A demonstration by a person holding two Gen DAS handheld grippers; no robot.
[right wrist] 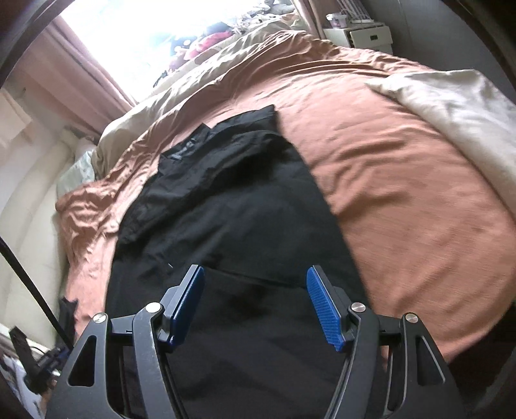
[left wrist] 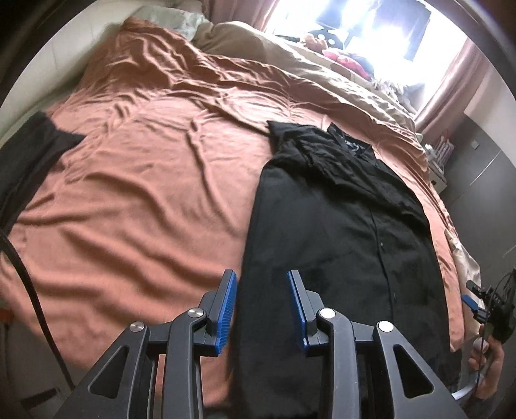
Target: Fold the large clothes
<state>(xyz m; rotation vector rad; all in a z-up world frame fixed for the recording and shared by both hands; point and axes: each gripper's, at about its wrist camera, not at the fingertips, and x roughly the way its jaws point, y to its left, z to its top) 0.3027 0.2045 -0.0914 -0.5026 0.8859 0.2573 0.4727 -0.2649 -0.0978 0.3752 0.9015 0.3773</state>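
Observation:
A black button-up shirt lies lengthwise on the rust-coloured bedsheet, collar at the far end, its sides folded in to a long narrow strip. It also shows in the right wrist view. My left gripper is open and empty, above the shirt's near left edge. My right gripper is open wide and empty, above the shirt's near part. The right gripper also shows at the left wrist view's right edge, held by a hand.
A beige duvet is bunched along the far side under a bright window. Another dark garment lies at the bed's left edge. A pale blanket lies at the right; a white cabinet stands beyond.

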